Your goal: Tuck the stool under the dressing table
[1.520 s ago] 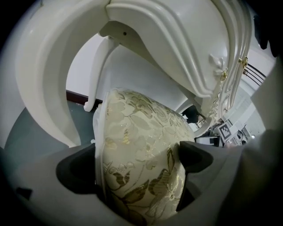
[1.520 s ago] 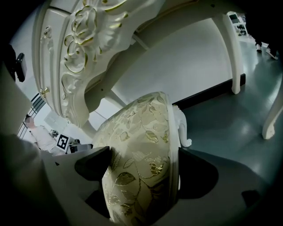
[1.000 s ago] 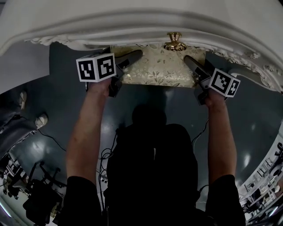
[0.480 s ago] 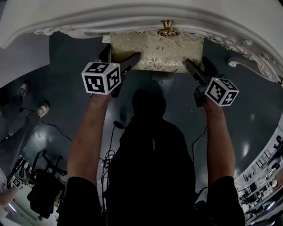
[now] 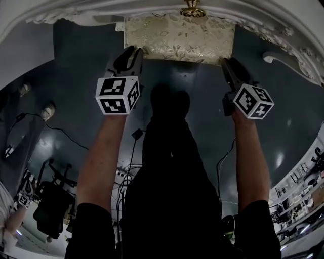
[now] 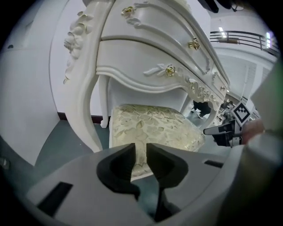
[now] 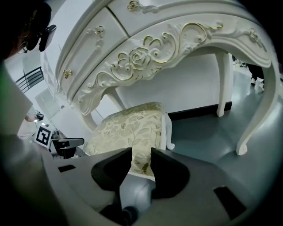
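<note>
The stool [image 5: 179, 38], with a cream floral cushion and white frame, stands under the white carved dressing table [image 5: 76, 11], its near edge still showing. My left gripper [image 5: 132, 50] hovers just short of the stool's left front corner and touches nothing. My right gripper [image 5: 226, 63] hangs off the right front corner, also clear of it. Both pairs of jaws are closing with only a narrow gap and nothing between them. In the left gripper view the stool [image 6: 150, 128] lies beyond the gripper [image 6: 140, 150]. The right gripper view shows the stool [image 7: 132, 128] ahead of that gripper [image 7: 141, 156].
The table's curved white legs [image 6: 84, 110] [image 7: 258, 110] flank the stool. Gold drawer knobs [image 5: 192, 9] sit on the table front. Cables [image 5: 126, 172] trail over the dark floor behind me, and a black office chair [image 5: 48, 207] stands at lower left.
Both grippers have let go of the stool's front corners and drawn back toward me, and their jaws have narrowed. The stool sits farther up the head view, under the table.
</note>
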`<state>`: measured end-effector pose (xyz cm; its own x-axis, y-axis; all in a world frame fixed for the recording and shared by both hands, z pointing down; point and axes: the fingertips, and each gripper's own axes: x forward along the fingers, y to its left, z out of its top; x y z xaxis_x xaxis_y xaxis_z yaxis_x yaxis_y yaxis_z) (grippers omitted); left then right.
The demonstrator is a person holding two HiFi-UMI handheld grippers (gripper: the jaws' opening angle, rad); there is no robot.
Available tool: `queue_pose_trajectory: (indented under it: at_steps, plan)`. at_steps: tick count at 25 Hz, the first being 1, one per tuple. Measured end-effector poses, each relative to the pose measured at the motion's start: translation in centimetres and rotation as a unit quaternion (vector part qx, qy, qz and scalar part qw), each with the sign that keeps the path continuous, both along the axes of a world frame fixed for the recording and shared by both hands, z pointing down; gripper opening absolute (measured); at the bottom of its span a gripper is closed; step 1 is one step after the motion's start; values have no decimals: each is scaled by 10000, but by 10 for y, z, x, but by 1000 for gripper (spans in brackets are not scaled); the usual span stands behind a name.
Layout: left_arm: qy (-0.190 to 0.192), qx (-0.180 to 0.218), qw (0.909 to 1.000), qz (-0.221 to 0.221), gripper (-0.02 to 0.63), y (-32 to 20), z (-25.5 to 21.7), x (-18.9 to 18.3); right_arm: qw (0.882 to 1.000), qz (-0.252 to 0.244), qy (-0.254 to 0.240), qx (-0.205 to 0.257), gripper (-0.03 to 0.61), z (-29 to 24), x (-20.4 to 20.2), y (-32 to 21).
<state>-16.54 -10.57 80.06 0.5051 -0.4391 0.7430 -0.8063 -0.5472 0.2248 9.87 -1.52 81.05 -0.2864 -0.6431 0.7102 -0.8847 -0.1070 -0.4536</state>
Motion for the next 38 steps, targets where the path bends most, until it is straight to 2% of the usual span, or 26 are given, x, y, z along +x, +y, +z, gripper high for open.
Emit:
queue_pose_trajectory:
  at_steps: [3,6,10,11,13,15,17,25,38]
  plan:
    - [-95,-114,9998,-120,63,13,3,-3,9998,-122,79,-111,146,4,-5,11]
    - [-207,-243,9992,-246,57,21,9,-10,9999,-118,47,-29,154,4,-7,12]
    - [-360,-254,9986,-281,58,23,10,-14,9993,-145,333,13,205,4,-12,13]
    - [-407,-295,9983,-310,59,25,10,-14,9991,-125,410,-28,248,6,-12,15]
    - [-382,-468,9973,-408,110,33,11,-13,9993,2,349,-133,258,12,-10,20]
    - [-229,-675,9966,-421,277,44,16,-8,9996,160,112,-226,258,20,-11,24]
    - [-176,-742,9963,-391,301,49,23,-4,9995,227,12,-230,259,23,-13,24]
    - [-381,-395,9962,-678,302,28,33,-1,9997,87,173,-177,259,26,-15,9]
    - [-144,173,9976,-657,302,-56,39,7,9983,20,393,441,259,30,-10,-70]
